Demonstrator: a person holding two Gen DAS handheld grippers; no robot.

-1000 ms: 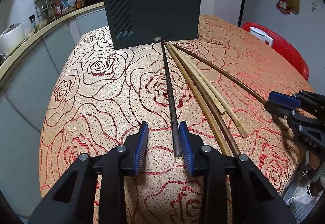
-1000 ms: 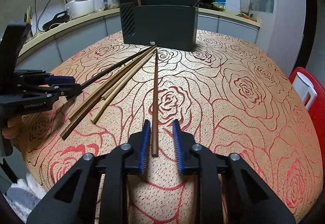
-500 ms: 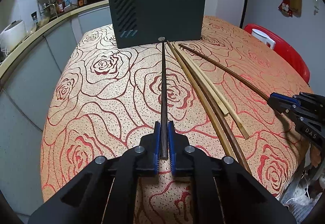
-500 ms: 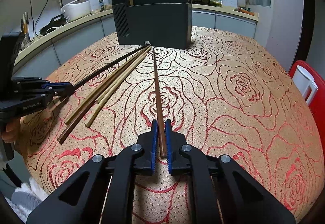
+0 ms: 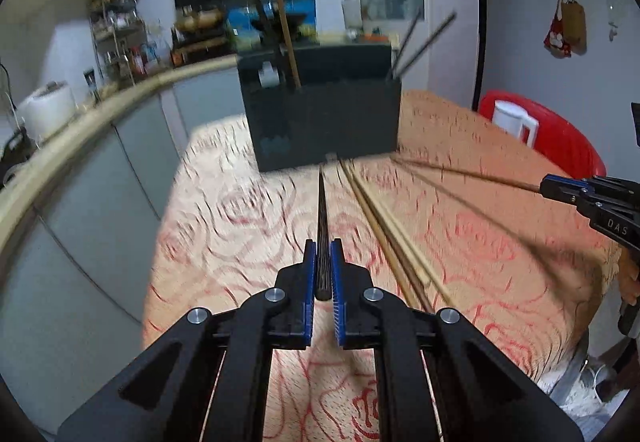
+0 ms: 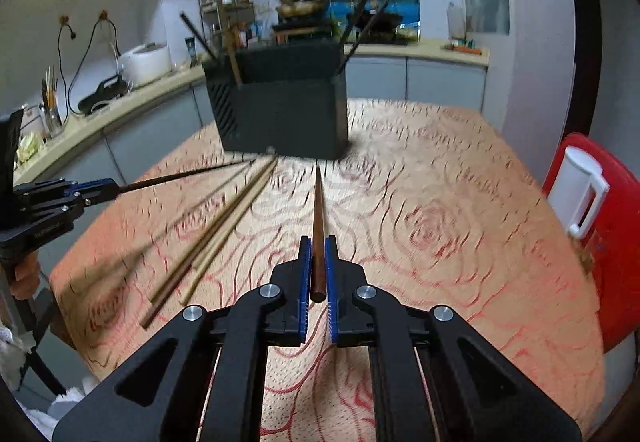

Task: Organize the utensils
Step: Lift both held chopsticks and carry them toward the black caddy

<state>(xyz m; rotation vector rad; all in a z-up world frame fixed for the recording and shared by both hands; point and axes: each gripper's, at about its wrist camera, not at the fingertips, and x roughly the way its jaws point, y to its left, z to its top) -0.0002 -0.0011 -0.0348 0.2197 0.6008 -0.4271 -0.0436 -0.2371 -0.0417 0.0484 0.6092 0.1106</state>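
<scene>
Nearest, left gripper [image 5: 323, 268] pinching a black chopstick [image 5: 321, 209]; right gripper [image 6: 316, 268] pinching a brown chopstick [image 6: 317, 217]. Both sticks lifted clear of the rose-patterned tablecloth [image 6: 440, 226], tips toward the holder. Farther out, loose chopsticks [image 6: 216, 238] flat on the cloth. Beyond, dark utensil holder [image 5: 324, 121] with sticks upright inside.

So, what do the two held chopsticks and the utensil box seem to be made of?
Black chopstick in the left gripper: a fine woven-looking pattern, perhaps carbon fibre or printed plastic. Brown chopstick in the right gripper: smooth reddish brown, likely lacquered wood. Utensil box: matte dark grey with slotted side, probably plastic.
</scene>
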